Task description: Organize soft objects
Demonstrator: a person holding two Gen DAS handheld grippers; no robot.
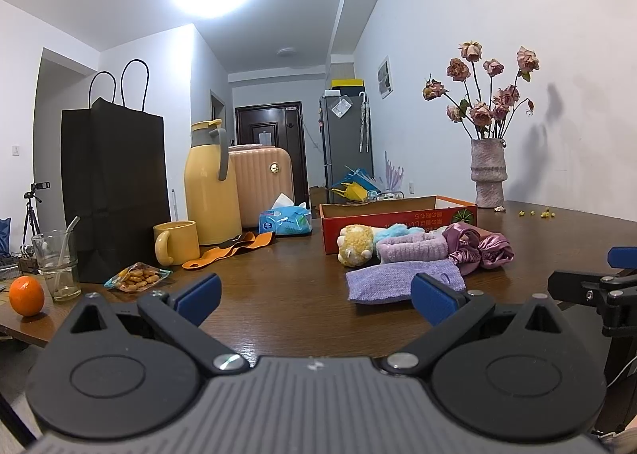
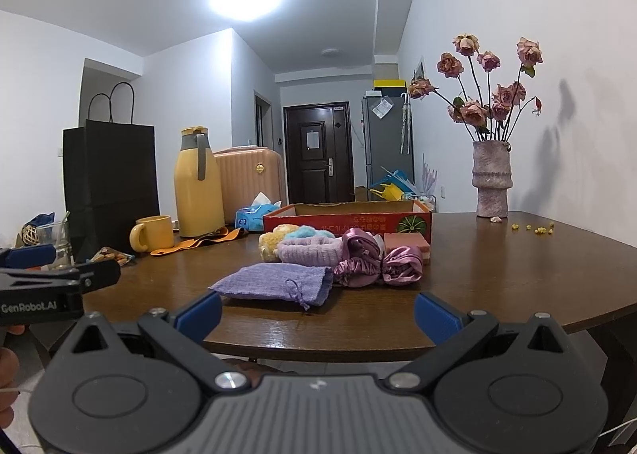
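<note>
A pile of soft things lies on the brown table in front of a red cardboard box (image 1: 398, 221) (image 2: 346, 221): a lilac drawstring pouch (image 1: 398, 283) (image 2: 274, 281), a yellow plush toy (image 1: 356, 245) (image 2: 272, 241), a lilac knitted band (image 1: 412, 247) (image 2: 308, 249), and shiny purple satin pieces (image 1: 479, 245) (image 2: 376, 259). My left gripper (image 1: 316, 297) is open and empty, short of the pouch. My right gripper (image 2: 318, 316) is open and empty, at the table's near edge before the pouch.
A vase of dried roses (image 1: 487, 171) (image 2: 491, 179) stands at the back right. On the left are a black paper bag (image 1: 113, 191), yellow thermos (image 1: 211, 187), yellow mug (image 1: 175, 243), glass (image 1: 57, 265), orange (image 1: 26, 295), snack packet (image 1: 137, 277), tissue pack (image 1: 284, 221) and orange strap (image 1: 231, 249).
</note>
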